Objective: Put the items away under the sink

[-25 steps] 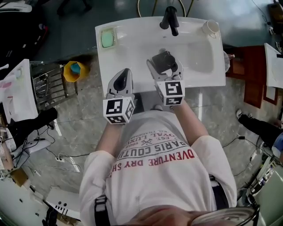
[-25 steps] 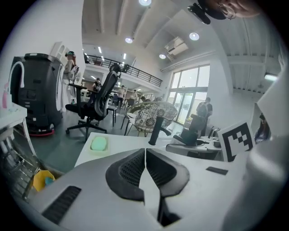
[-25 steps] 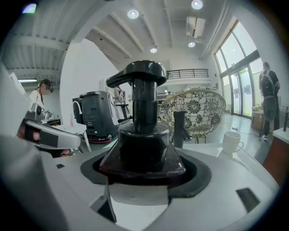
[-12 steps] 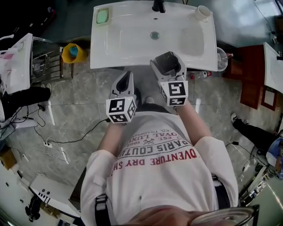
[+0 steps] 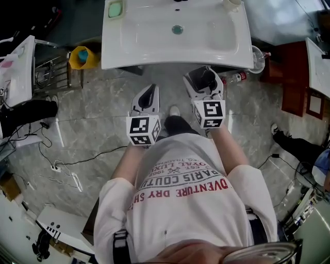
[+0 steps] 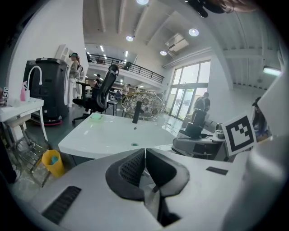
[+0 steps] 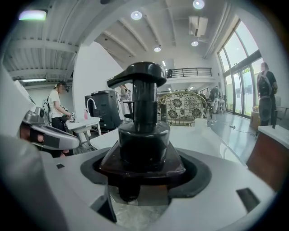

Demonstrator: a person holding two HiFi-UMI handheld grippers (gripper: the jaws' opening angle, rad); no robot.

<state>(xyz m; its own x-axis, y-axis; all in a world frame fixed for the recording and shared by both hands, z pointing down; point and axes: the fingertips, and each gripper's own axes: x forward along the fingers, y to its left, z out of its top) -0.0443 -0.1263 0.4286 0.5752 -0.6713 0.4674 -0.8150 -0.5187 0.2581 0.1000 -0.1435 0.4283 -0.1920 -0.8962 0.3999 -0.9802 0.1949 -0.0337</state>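
My right gripper (image 5: 202, 78) is shut on a dark pump bottle (image 7: 142, 131), held upright with the pump head on top. In the head view the bottle (image 5: 202, 77) hangs over the floor, just in front of the white sink's (image 5: 154, 54) front edge. My left gripper (image 5: 149, 90) is beside it on the left, also in front of the sink and lower than its rim. Its jaws are shut with nothing between them (image 6: 145, 155). The space under the sink is hidden by the basin in the head view.
A green soap dish (image 5: 114, 9) sits at the sink's back left and a white cup (image 5: 232, 3) at its back right. A yellow bucket (image 5: 82, 56) stands on the floor left of the sink. A plastic bottle (image 5: 238, 77) and a clear jar (image 5: 258, 59) lie at the right.
Both grippers have drawn back from above the basin to in front of the sink's front edge. The pump bottle came along in the right gripper.
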